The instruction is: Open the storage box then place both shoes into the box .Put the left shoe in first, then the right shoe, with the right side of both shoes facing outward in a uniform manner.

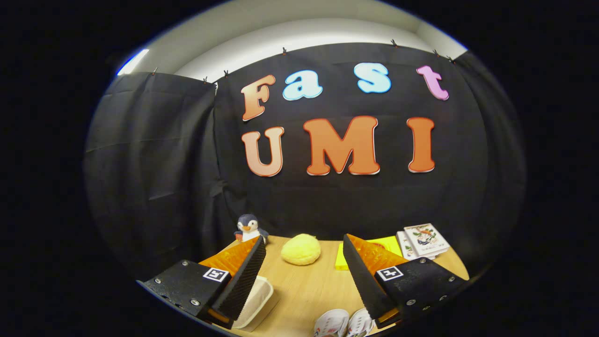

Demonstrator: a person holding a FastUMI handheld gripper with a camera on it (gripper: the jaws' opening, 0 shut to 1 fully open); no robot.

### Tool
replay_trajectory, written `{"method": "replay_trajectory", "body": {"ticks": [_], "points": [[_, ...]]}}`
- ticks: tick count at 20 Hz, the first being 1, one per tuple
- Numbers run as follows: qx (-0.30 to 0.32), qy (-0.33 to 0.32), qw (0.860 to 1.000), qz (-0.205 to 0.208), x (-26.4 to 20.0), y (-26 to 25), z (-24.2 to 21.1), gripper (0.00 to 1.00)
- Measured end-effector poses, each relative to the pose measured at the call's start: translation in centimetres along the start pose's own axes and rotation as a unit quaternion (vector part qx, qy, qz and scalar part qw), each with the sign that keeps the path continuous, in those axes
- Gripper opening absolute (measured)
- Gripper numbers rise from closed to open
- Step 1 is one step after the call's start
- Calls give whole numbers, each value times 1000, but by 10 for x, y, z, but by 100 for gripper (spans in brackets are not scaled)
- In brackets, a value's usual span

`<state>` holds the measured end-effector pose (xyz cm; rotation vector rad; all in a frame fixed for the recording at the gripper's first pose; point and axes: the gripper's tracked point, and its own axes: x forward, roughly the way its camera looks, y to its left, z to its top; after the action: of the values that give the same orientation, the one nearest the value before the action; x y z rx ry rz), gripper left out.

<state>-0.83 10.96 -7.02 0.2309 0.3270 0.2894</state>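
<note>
Shoes [344,324], a pale pair lying side by side, sit at the near edge of the table [306,292], low between the two fingers and closer to the right one; just their near ends show, so which is the left shoe I cannot tell. The box [256,302] is a cream-coloured tub on the near left, partly hidden behind the left finger [243,278], and from this angle it looks to be lying closed, though its lid is hard to make out. The gripper [304,245] hangs above the wooden table with its fingers spread wide apart and nothing between them (neither touches the box or the shoes). Farther off, roughly midway between the fingertips, a yellow plush [301,250] rests on the table. Right of it, partly behind the right finger [367,276], lies a flat yellow pad [369,250]. At the far right a small stack of booklets [422,241] lies on the table. At the far left, just beyond the left fingertip, a toy penguin [249,229] stands upright against the dark wall.
</note>
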Motion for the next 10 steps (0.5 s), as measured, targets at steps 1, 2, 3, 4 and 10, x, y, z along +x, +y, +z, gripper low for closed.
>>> {"method": "replay_trajectory", "body": {"ticks": [1, 2, 3, 4, 10], "points": [[13, 22, 1000, 15, 4, 8, -13, 99], [24, 45, 998, 29, 7, 15, -25, 99], [31, 67, 996, 41, 9, 22, -40, 99], [36, 89, 994, 53, 10, 27, -54, 99], [99, 213, 963, 128, 11, 71, -132, 98]]}}
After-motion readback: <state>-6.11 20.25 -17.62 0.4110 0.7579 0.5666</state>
